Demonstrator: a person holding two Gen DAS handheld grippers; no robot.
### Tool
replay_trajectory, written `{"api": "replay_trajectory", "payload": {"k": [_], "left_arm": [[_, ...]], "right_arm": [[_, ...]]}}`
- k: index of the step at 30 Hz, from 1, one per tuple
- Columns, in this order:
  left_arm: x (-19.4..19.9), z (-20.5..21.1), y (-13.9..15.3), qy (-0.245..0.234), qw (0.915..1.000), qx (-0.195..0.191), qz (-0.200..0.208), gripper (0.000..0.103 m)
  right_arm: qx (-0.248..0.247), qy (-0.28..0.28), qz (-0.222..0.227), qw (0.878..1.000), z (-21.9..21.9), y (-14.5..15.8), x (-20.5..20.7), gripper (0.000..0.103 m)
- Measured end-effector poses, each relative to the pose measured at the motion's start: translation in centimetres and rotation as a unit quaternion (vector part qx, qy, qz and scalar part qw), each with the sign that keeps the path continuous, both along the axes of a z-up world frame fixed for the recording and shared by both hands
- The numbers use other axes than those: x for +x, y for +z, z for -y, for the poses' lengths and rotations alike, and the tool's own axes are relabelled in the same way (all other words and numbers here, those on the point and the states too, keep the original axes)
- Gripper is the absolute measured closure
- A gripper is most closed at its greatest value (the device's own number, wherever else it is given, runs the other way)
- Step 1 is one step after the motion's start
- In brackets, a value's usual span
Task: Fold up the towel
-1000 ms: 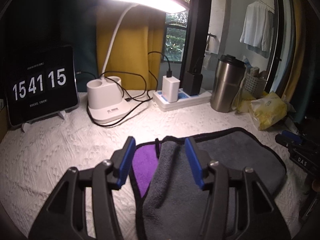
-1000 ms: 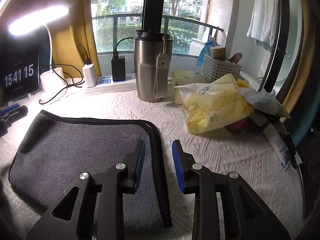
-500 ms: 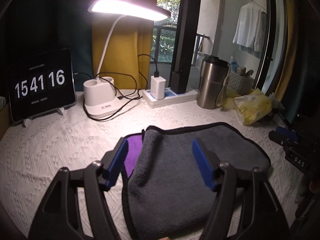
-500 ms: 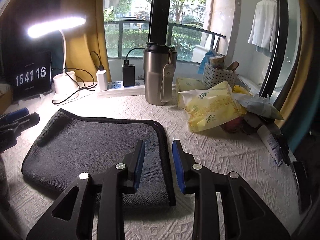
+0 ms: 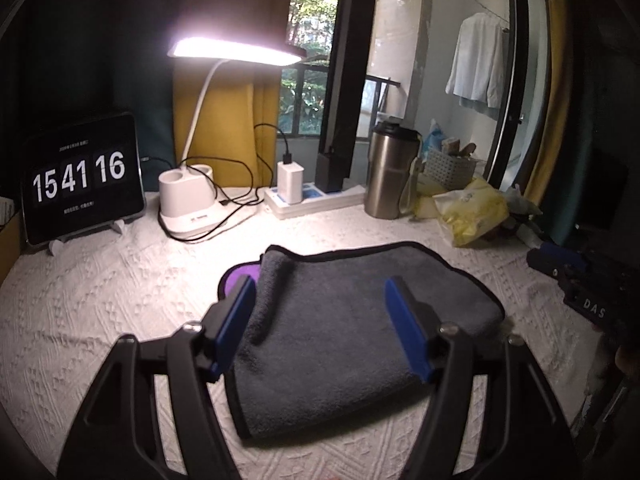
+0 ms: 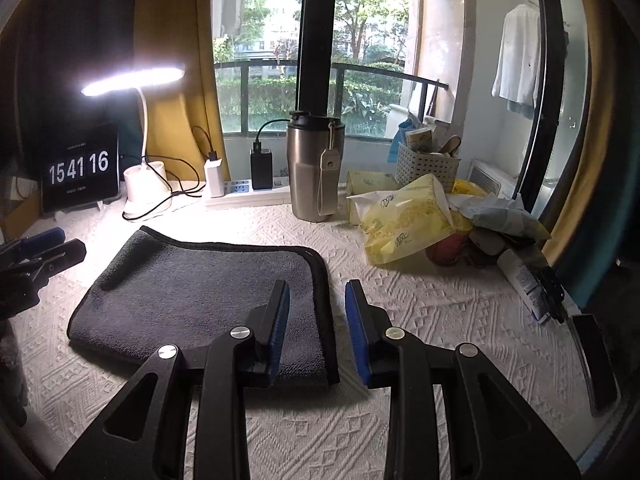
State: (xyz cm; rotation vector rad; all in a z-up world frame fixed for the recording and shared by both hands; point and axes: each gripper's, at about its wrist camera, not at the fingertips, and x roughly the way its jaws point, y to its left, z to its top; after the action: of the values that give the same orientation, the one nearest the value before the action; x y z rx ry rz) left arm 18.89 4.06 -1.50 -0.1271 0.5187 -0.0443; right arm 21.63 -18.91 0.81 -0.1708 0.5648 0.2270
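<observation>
Left gripper (image 5: 320, 330) wider — tumbler (image 5: 390, 174) beyond towel (image 5: 360, 320)

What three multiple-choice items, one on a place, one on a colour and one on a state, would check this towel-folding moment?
1. Where does the steel tumbler stand?
A. on the towel
B. beyond the towel, by the power strip
C. inside the white basket

2. What colour shows under the grey towel at its left edge?
A. purple
B. red
C. green

3. How is the left gripper?
A. shut on the towel
B. shut on the lamp cable
C. open, holding nothing

Key: 1 B, the tumbler stands on the tablecloth beside the power strip, past the towel's far edge. 2 A, a purple patch peeks out in the left wrist view. 3 C, the blue pads stand wide apart above the towel with nothing between them.
</observation>
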Motion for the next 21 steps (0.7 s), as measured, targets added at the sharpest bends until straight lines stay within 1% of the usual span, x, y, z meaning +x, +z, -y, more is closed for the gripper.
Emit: {"api": "replay_trajectory", "payload": {"k": [10,17,21], "left_arm": [[-2.0,0.9,0.2,0.0,1.0,0.006,0.008,0.034],[-4.1,2.0,0.7,-0.004,0.9992,0.02,0.034,0.034],[-4.8,2.4,0.7,-0.007,0.9991,0.022,0.036,0.035]], "right_arm": [[0.011,0.01,0.017,1.0,0.6,0.7,-2.4,0.072],[0.014,0.012,0.021,1.0,1.1,0.7,-3.8,0.072],[0.014,0.014,0.025,0.999,1.4,0.6,-4.7,0.072]]}}
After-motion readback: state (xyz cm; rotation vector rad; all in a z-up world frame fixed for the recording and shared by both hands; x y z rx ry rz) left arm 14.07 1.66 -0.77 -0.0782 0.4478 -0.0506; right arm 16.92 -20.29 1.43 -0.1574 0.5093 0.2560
